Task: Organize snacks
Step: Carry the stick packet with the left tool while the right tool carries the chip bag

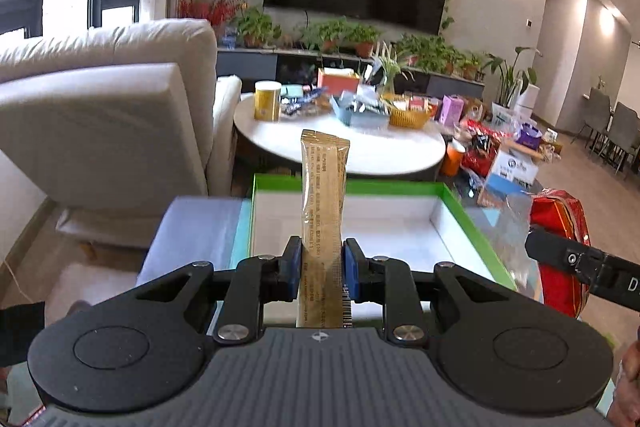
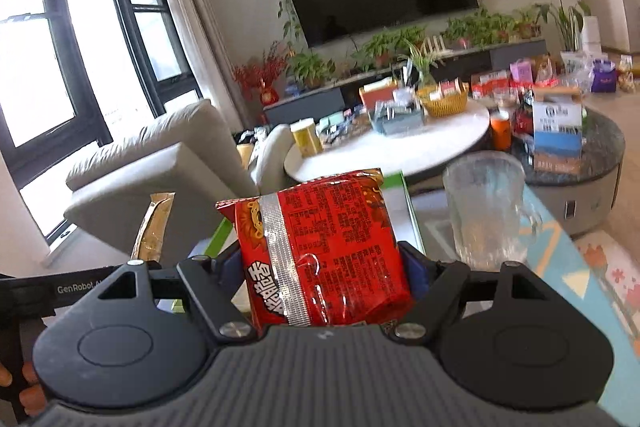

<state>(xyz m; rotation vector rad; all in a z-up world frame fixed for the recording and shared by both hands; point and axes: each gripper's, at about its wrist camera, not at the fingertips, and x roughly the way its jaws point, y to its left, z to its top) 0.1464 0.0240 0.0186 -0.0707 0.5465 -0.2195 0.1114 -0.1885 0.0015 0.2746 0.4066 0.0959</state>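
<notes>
The left claw [image 1: 322,261] is clenched on a gold stick sachet [image 1: 323,203], gripping it low down so that most of its length stands up free above the blue pads. It hangs over the open green-rimmed box [image 1: 476,223], whose white inside looks bare from here. The right claw [image 2: 320,267] is grasping a red instant-noodle packet [image 2: 320,239] across its width, near the glass mug [image 2: 486,207] standing on the desk just to its right.

The sachet is thin and held only at one end, so I judge it could swivel or slide out between the pads if it is swung. The noodle packet is puffy and slick; a squeeze may crush the noodles, and a loose hold may let it slip. A wide move by the right claw could also knock the mug over.

As for writing, "GenRobot" shows in white on the left claw's body in the right wrist view. The packet bears large white Chinese characters and dense fine print, too small to read. The sachet's fine print and barcode are also illegible.
</notes>
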